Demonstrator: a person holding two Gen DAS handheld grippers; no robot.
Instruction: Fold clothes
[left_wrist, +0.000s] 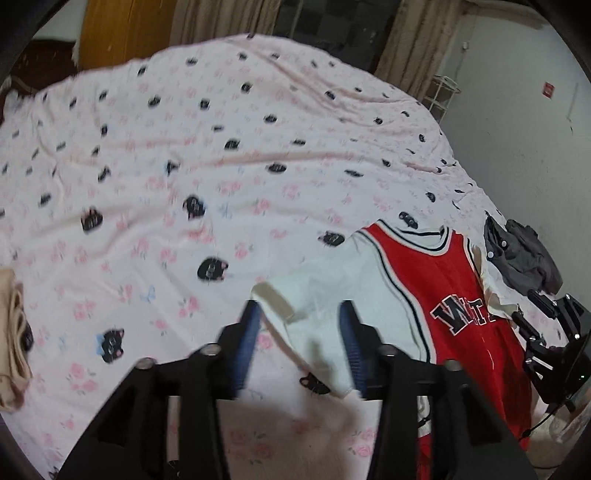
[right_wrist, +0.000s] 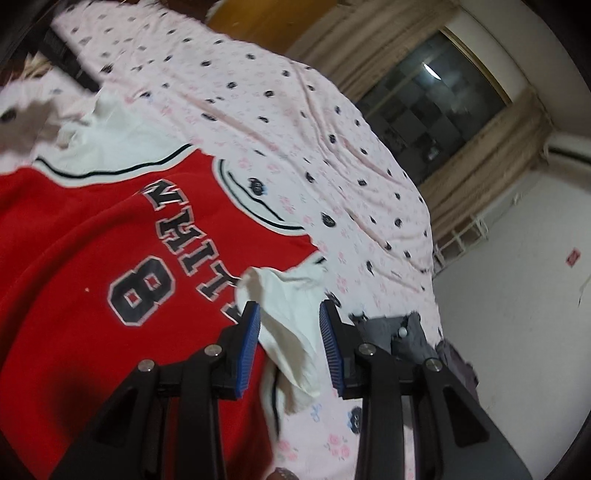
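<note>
A red jersey (left_wrist: 458, 280) with white sleeves and black lettering lies face up on the pink cat-print bedsheet (left_wrist: 221, 166). My left gripper (left_wrist: 300, 325) is open just above its white, beige-cuffed sleeve (left_wrist: 317, 280). The sleeve lies flat between the blue pads, clear of both. From the right wrist view the jersey (right_wrist: 74, 240) fills the left half. My right gripper (right_wrist: 288, 325) is open there, with the other white sleeve (right_wrist: 288, 314) bunched between its fingers and a slim gap at the right pad. The right gripper (left_wrist: 528, 310) also shows at the jersey's far side.
A crumpled grey garment (left_wrist: 524, 254) lies on the bed beyond the jersey, also seen as the grey garment (right_wrist: 406, 332). A beige garment (left_wrist: 11, 332) sits at the bed's left edge. A white wire rack (left_wrist: 443, 92), curtains and a dark window (right_wrist: 436, 99) stand past the bed.
</note>
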